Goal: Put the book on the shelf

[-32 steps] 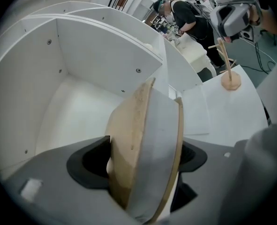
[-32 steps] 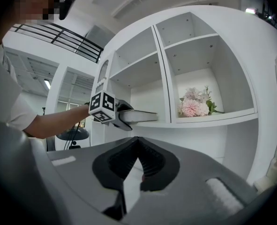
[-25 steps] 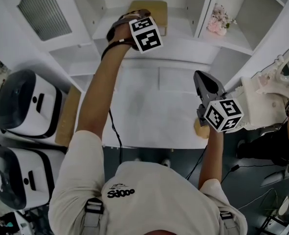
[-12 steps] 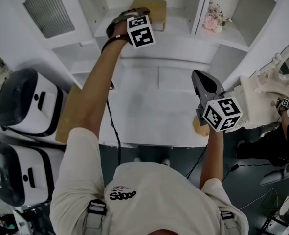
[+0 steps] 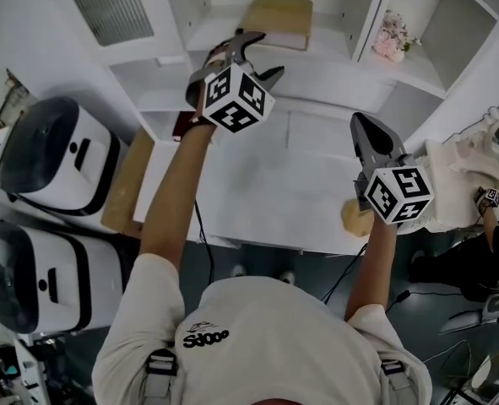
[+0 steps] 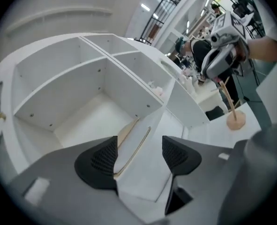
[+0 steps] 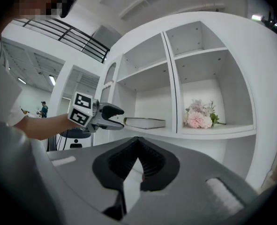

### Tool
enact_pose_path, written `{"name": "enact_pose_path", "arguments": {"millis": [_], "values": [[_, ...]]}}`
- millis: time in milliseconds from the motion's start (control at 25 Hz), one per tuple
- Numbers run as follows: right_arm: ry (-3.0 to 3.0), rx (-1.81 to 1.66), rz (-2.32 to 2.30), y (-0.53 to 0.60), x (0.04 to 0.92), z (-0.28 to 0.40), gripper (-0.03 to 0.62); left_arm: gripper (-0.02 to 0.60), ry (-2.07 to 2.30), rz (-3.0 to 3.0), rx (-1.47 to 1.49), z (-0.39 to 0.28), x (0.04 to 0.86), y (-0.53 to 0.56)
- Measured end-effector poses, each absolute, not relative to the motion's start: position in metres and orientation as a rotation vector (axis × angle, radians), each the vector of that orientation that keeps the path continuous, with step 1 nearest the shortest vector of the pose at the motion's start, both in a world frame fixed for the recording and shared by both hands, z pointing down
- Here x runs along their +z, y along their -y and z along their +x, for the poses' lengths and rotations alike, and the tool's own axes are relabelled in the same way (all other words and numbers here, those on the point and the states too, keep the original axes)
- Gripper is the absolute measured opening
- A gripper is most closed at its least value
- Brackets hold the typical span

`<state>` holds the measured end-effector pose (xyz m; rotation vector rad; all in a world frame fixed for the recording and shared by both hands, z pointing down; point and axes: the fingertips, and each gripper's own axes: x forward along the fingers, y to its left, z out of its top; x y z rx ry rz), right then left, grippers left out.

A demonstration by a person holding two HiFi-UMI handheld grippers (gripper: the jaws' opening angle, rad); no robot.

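The tan-covered book [image 5: 276,21] lies flat in a middle compartment of the white shelf [image 5: 333,70]. My left gripper [image 5: 262,56] hangs just in front of that compartment, clear of the book, with its jaws apart and closing on nothing. In the left gripper view the book [image 6: 125,132] lies beyond the pads [image 6: 101,158]. The right gripper view shows the book [image 7: 145,123] on its shelf board and the left gripper [image 7: 117,116] beside it. My right gripper [image 5: 360,125] is shut and empty over the table's right side; its own view has the jaws [image 7: 139,165] together.
Pink flowers [image 5: 393,39] fill the compartment to the right of the book. Two white appliances [image 5: 51,154] and a wooden board [image 5: 127,184] are at the left. A tan wooden stand [image 5: 356,218] rests near the white table's [image 5: 266,192] front edge.
My left gripper has drawn back out of the shelf compartment, away from the book, which stays on the shelf. The right gripper has hardly moved.
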<state>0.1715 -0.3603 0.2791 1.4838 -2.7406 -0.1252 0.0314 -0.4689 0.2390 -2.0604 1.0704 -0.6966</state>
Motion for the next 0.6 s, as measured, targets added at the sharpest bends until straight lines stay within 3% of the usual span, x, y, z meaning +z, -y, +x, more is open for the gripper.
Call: {"name": "enact_pose_path", "arguments": {"millis": [280, 440, 600], "values": [[2.715, -0.247, 1.433, 0.354, 0.266, 0.151, 0.002, 0.206, -1.227, -2.326, -0.444, -0.009, 0.268, 0.416], [2.715, -0.246, 1.414, 0.352, 0.268, 0.145, 0.002, 0.021, -1.309, -2.447, -0.271, -0.029, 0.281, 0.395], [2.708, -0.251, 1.379, 0.350, 0.270, 0.139, 0.002, 0.015, -1.340, -2.442, -0.193, -0.036, 0.280, 0.375]]}}
